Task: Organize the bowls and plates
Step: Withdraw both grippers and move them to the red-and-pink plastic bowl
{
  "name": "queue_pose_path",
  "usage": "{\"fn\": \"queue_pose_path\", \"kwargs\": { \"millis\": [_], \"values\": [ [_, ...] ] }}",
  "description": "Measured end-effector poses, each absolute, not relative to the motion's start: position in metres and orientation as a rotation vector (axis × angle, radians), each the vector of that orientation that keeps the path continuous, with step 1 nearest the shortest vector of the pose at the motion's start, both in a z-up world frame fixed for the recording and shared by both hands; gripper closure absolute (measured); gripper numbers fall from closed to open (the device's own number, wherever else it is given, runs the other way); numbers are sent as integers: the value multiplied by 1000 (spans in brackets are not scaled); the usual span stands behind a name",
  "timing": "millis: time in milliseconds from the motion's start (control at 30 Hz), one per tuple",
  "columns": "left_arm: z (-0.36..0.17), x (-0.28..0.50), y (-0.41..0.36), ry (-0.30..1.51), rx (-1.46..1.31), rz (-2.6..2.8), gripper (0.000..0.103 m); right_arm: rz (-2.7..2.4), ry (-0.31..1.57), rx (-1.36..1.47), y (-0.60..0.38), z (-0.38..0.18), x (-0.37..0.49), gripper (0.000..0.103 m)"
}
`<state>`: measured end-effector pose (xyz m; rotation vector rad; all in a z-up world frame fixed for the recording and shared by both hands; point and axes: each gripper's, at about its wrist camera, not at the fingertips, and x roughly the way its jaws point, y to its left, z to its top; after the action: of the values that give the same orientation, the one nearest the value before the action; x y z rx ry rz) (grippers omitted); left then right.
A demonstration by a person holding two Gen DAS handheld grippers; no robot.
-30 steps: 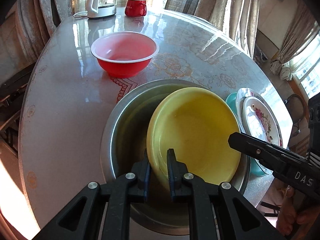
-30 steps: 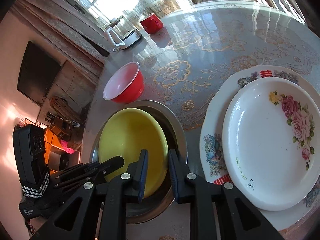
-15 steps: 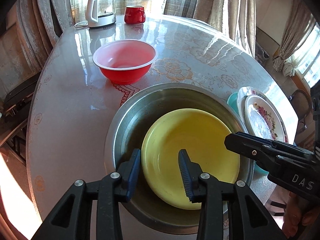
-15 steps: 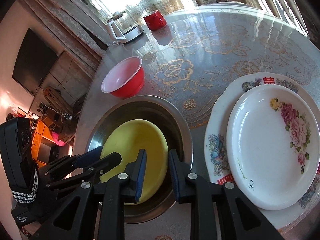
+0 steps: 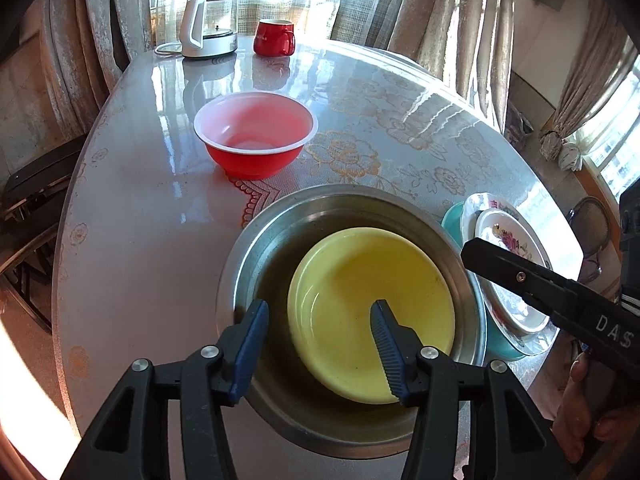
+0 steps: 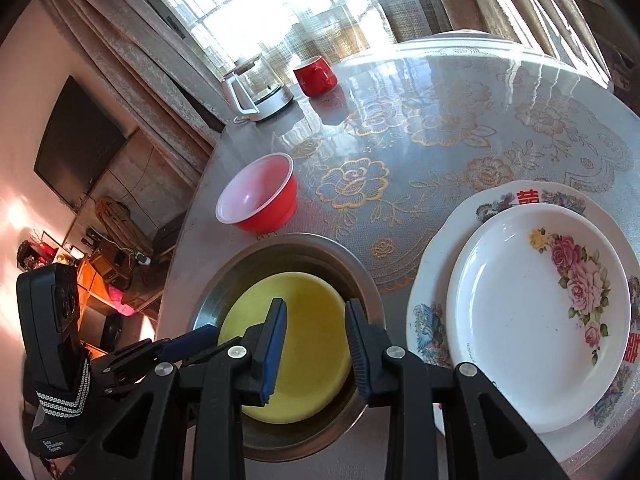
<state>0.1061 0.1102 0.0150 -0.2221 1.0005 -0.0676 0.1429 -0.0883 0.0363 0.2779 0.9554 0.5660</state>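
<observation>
A yellow bowl [image 5: 372, 312] lies flat inside a steel basin [image 5: 260, 240] near the table's front edge; both also show in the right wrist view, bowl [image 6: 308, 340] and basin [image 6: 352, 264]. My left gripper [image 5: 320, 314] is open and empty above the basin's near rim. My right gripper [image 6: 316, 320] is open and empty, hovering over the basin's right side. A red bowl [image 5: 256, 140] stands beyond the basin. A rose-patterned plate [image 6: 532, 312] lies on a larger patterned plate [image 6: 432, 272] to the right.
A glass kettle [image 5: 208, 24] and a red mug [image 5: 276, 38] stand at the table's far edge. A teal dish [image 5: 452, 220] lies under the stacked plates. The round table [image 5: 140, 220] has a glossy floral cover. Curtains hang behind.
My left gripper let go of the yellow bowl, which dropped from tilted to flat in the basin. The left jaws opened wide and drew back. The right jaws opened a little.
</observation>
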Motion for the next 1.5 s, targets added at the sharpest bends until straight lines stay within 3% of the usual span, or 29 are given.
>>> {"fn": "queue_pose_path", "kwargs": {
  "millis": [100, 267, 567, 900, 1500],
  "values": [
    [23, 105, 116, 971, -238, -55, 43, 559, 960, 296, -90, 35, 146, 72],
    [29, 107, 130, 939, -256, -6, 30, 543, 968, 324, -92, 32, 150, 72],
    [30, 121, 165, 917, -313, 85, 21, 541, 964, 345, -89, 39, 159, 68],
    [30, 163, 199, 888, -375, 128, 20, 536, 940, 336, -67, 45, 193, 65],
    [5, 224, 230, 892, -516, 110, 23, 576, 1100, 368, -1, 18, 277, 65]
  ]
}}
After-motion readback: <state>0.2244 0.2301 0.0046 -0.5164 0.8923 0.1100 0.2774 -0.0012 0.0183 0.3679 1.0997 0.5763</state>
